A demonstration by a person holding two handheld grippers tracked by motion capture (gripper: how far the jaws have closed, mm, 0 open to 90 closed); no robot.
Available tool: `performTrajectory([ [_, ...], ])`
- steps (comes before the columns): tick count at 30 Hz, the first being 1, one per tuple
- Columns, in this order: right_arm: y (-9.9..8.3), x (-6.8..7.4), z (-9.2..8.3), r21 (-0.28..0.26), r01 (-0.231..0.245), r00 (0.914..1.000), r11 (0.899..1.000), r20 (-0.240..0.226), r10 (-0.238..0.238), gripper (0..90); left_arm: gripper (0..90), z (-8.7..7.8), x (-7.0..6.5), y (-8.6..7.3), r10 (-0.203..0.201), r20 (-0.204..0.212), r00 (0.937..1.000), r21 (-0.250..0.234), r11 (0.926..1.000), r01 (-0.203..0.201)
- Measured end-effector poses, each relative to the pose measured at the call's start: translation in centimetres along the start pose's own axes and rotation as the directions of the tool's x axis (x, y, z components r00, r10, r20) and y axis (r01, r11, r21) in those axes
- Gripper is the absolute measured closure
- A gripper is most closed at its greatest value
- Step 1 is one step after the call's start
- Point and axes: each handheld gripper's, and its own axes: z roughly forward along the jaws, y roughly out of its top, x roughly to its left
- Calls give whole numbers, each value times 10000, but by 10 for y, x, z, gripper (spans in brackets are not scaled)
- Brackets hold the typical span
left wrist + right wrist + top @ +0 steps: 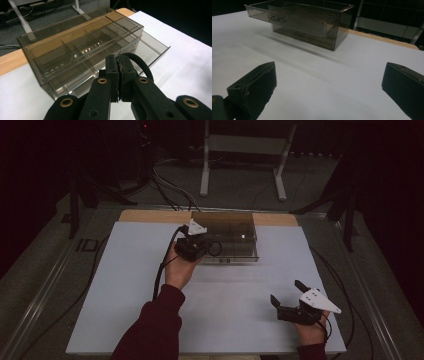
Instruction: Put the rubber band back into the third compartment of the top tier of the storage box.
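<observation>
Smoked clear drawer box sits at the far middle of the white table, one drawer pulled partly out. Left tongs pressed together on a black ring just in front of the box. Right tongs spread wide, holding nothing, near the table's front right, well apart from the box.

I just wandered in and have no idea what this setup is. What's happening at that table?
A person holds a gripper in each hand over a white-covered table. The left gripper, jaws pressed together, is up against a smoky clear plastic drawer box at the far edge; its upper drawer is pulled partly out. The right gripper rests near the front with its jaws wide apart, holding nothing.
</observation>
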Motion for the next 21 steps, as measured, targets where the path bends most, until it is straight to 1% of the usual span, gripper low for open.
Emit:
performTrajectory([
  [5, 0, 0, 0, -7, 1, 10000, 10000, -1, -1, 2, 891, 8, -4, 2, 37, 85, 10000, 25, 10000, -38],
  [11, 0, 0, 0, -18, 24, 10000, 10000, -8, -24, 2, 891, 14, -7, 6, -9, 170, 9999, -19, 10000, 10],
  [21, 0, 0, 0, -34, 3, 10000, 10000, -8, -3, 2, 891, 27, -14, 13, 205, 213, 9996, 37, 9998, -206],
])
